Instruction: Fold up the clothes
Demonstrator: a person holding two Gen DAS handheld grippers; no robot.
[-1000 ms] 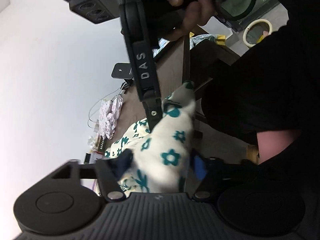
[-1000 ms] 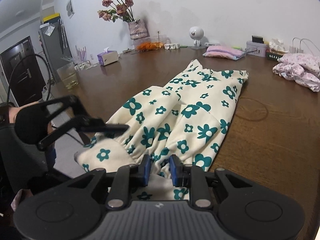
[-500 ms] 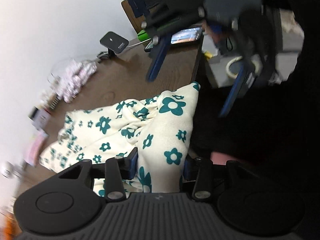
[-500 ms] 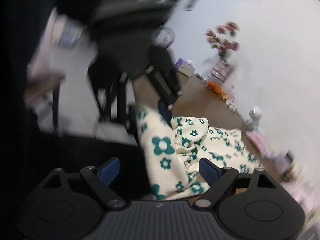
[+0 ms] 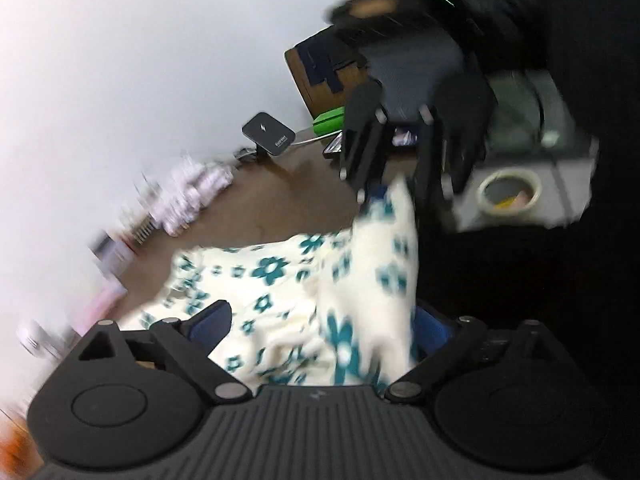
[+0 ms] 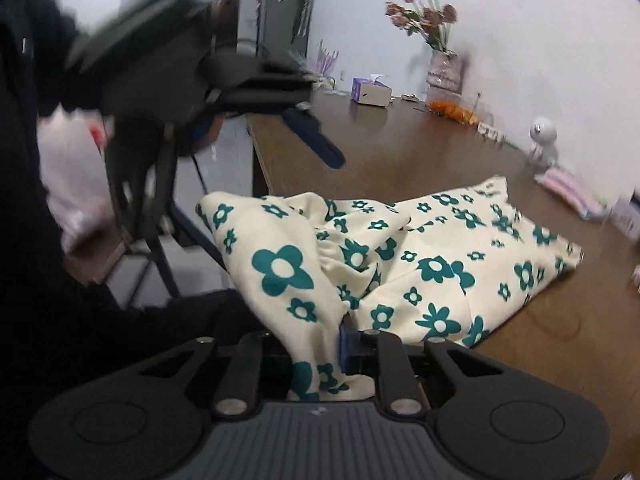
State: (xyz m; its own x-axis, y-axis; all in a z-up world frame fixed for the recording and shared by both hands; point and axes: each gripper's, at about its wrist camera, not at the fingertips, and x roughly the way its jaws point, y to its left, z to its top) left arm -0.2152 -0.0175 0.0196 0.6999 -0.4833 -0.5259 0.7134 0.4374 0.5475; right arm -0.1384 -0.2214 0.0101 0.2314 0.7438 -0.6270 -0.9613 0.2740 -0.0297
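Right tongs (image 6: 320, 344) pinch garment (image 6: 400, 264) | left tongs (image 5: 320, 328) spread (blurred)

A cream garment (image 6: 420, 256) is showing teal flowers with white centres, lying on a dark brown desk (image 6: 400, 160); black grippers' fingers (image 5: 212, 322) are showing blue pads.

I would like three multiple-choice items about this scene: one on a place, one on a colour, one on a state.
1. The tissue box stands
A. on the table
B. on the floor
C. on a chair

2. The flowers on the garment are
A. red
B. teal green
C. yellow

3. The right gripper is
A. wide open
B. shut on nothing
C. shut on the garment

Answers
1 A: it rests on the brown table.
2 B: teal prints on cream cloth.
3 C: cloth is pinched between the closed fingers.
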